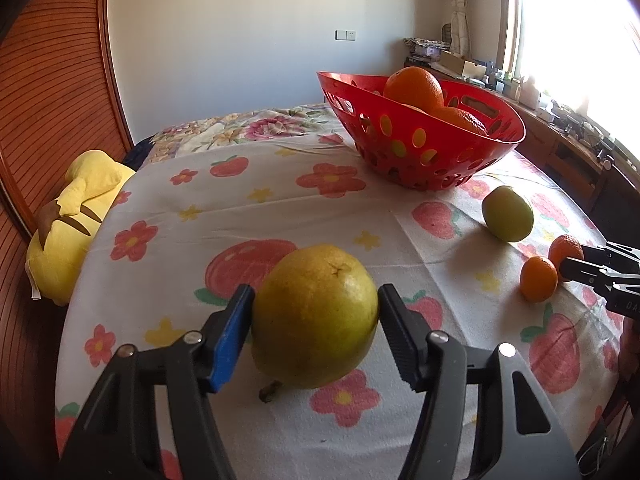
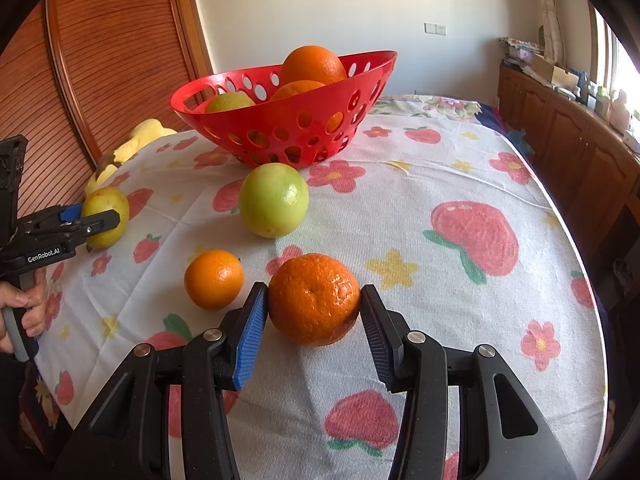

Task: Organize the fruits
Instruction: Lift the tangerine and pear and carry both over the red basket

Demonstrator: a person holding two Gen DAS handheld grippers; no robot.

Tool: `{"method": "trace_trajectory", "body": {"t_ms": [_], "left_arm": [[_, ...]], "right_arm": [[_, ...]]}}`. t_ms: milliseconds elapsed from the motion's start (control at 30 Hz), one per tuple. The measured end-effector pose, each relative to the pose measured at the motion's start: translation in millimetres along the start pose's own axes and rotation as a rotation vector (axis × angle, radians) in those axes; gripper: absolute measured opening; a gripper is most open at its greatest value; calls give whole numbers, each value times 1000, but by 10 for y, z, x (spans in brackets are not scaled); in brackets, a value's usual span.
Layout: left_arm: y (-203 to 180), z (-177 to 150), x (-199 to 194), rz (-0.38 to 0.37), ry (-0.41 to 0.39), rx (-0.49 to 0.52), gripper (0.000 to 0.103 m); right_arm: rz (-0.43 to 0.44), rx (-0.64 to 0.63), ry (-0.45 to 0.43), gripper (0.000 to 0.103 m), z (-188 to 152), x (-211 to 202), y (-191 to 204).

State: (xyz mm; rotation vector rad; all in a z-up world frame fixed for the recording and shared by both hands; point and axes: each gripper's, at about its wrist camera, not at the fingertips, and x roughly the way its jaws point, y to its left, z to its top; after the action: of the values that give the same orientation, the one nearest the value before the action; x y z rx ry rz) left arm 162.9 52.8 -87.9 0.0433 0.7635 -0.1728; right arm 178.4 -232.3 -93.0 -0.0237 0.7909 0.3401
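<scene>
A red perforated basket (image 1: 404, 152) (image 2: 288, 136) holds oranges (image 1: 414, 86) (image 2: 314, 65) and a greenish fruit (image 2: 229, 102). My left gripper (image 1: 316, 320) is shut on a yellow-green pear (image 1: 316, 316) that rests on the cloth; it also shows in the right wrist view (image 2: 105, 216). My right gripper (image 2: 314, 308) has its pads against a bumpy tangerine (image 2: 314, 298) (image 1: 566, 250) on the cloth. A smaller tangerine (image 2: 214, 279) (image 1: 538, 279) and a green apple (image 2: 274, 199) (image 1: 507, 213) lie loose between the grippers.
The table (image 2: 460, 184) wears a white cloth with strawberries and flowers. A yellow plush toy (image 1: 72, 224) lies off its left edge by a wooden slatted door (image 1: 52, 92). A cluttered wooden sideboard (image 2: 568, 128) runs along the right under a window.
</scene>
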Motion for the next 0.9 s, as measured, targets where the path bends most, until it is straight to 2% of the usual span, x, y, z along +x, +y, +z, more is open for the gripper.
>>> {"method": "trace_trajectory", "body": {"t_ms": [300, 533, 700, 900], "left_arm": [[-150, 44, -160, -50, -32, 12, 62], [-320, 281, -382, -100, -99, 36, 62], [-427, 522, -555, -132, -158, 55, 62], [-538, 834, -623, -156, -199, 75, 62]], "right_arm": [[-4, -2, -3, 47, -3, -2, 8], [8, 1, -20, 46, 42, -69, -3], [11, -16, -69, 46, 246, -249, -37], [11, -68, -139, 46, 682, -449, -92]]}}
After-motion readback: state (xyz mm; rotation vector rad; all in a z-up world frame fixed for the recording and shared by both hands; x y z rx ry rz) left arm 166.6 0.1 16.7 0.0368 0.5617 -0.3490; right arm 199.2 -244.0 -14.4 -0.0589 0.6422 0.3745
